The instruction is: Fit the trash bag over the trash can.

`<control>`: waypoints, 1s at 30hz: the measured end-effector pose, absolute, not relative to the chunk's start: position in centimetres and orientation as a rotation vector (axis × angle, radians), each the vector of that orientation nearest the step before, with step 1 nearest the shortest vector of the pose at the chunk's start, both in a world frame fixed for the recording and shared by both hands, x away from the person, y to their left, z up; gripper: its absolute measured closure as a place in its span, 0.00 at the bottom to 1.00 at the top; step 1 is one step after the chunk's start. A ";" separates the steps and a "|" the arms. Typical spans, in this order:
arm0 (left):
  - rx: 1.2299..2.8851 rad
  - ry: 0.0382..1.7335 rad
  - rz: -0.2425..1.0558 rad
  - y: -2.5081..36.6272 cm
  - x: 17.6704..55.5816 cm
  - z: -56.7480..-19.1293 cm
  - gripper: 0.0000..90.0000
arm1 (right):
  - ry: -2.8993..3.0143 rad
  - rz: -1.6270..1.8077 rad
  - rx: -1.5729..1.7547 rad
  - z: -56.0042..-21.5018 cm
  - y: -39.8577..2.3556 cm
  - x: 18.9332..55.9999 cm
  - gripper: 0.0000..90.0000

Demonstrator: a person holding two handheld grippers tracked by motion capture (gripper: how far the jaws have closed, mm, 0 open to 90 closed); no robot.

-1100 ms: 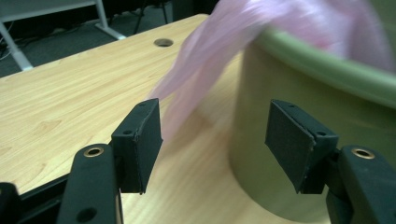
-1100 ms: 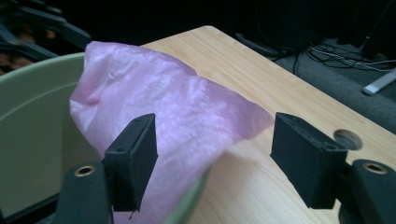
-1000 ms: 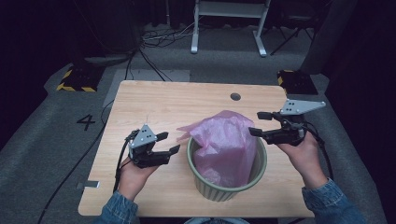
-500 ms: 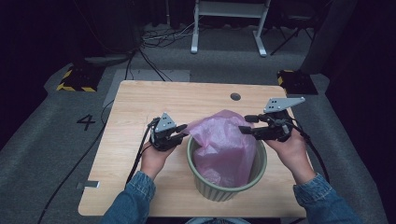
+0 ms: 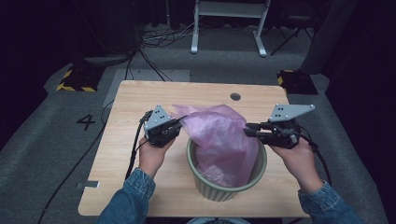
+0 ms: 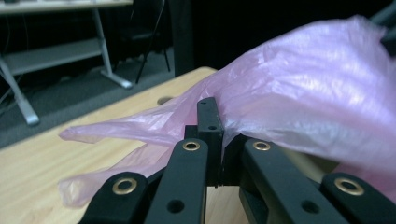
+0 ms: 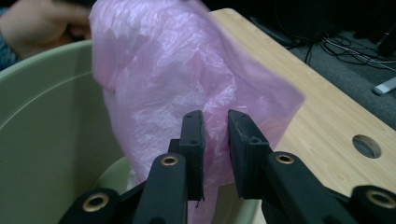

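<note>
1. In the bin (image 5: 224, 184) on the table (image 5: 140, 98) sits the pink bag (image 5: 224, 135), bulging above its rim.
2. Left gripper (image 5: 176, 127) has just clamped onto the bag's edge.
3. Right gripper (image 5: 248, 129), jaws just narrowing, has film between them with a gap left, not yet pinched.

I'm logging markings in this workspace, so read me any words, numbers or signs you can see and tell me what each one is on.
"4": a dark numeral on the grey floor left of the wooden table.
Yellow and black hazard stripes, no words, on the dark block on the floor beyond the table's far left corner.
Nothing readable on the pink bag, the green bin or the grippers.
</note>
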State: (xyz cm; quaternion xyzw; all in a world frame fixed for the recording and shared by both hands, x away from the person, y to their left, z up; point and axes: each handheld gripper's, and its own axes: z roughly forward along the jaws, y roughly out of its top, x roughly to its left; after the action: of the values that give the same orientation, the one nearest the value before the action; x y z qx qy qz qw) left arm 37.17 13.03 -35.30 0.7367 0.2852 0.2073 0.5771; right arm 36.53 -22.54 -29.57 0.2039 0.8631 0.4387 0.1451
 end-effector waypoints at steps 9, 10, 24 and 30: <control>1.685 0.500 0.500 11.9 32.9 -32.8 0.99 | 2.600 1.182 0.479 -30.7 -21.6 33.1 0.84; 1.685 0.500 0.500 11.9 32.9 -32.8 0.99 | 2.600 1.182 0.479 -30.7 -21.6 33.1 0.84; 1.775 0.293 0.377 7.4 29.1 -32.8 0.99 | 2.724 1.067 0.467 -31.8 -19.9 31.4 0.73; 1.785 0.288 0.376 7.3 29.0 -32.8 0.99 | 2.671 1.174 0.483 -30.4 -21.1 30.6 0.49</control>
State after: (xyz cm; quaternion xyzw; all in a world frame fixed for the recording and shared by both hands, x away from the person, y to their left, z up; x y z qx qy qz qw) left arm 28.99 7.34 -32.81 0.7709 0.1245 0.1625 0.6032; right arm 30.59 -21.07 -30.37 0.1627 0.8994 0.3952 0.0922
